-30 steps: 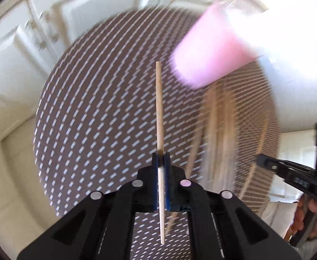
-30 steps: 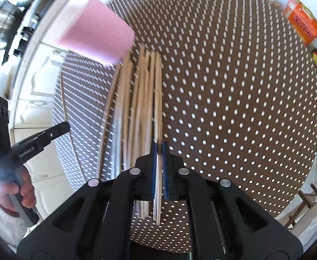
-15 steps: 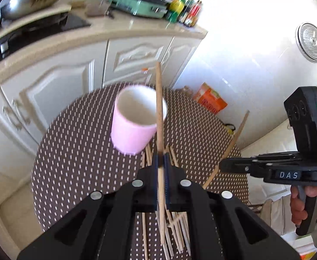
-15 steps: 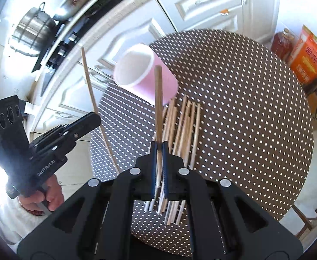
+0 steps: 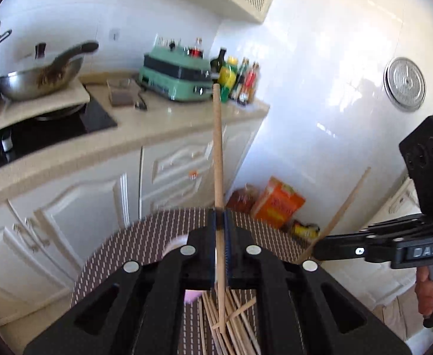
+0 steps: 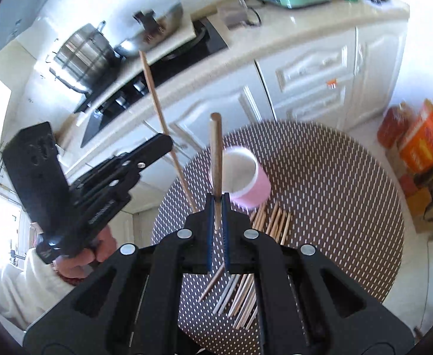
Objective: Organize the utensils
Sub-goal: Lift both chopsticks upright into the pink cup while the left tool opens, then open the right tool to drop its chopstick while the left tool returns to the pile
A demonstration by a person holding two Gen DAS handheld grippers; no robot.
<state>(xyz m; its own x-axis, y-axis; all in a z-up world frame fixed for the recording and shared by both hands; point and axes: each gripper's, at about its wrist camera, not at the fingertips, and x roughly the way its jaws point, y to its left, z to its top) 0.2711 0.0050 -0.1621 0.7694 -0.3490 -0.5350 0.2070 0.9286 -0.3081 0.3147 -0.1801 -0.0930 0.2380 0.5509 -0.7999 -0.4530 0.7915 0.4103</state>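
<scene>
- Our left gripper (image 5: 220, 222) is clamped on a wooden chopstick (image 5: 218, 159) that stands nearly upright between its jaws, the thick end pointing up toward the kitchen counter (image 5: 133, 136).
- Our right gripper (image 6: 217, 207) is likewise closed on a second chopstick (image 6: 215, 148), also held upright, its rounded end crossing in front of the pink cup (image 6: 246, 174).
- We see the pink cup standing open-mouthed on the round dotted tablecloth (image 6: 334, 207), just beyond the right gripper's tips.
- The loose chopsticks (image 6: 272, 224) lie in a rough row on the cloth, beside the cup on its near side and running under the right gripper; from the left wrist they (image 5: 234, 319) look partly crossed.
- In the right wrist view the left gripper (image 6: 157, 148) appears at the left, its stick slanting up over the stove.
- Behind us sit a wok (image 5: 38, 80), a steel pot (image 6: 83, 56), a green appliance (image 5: 175, 80) and bottles (image 5: 240, 80).
</scene>
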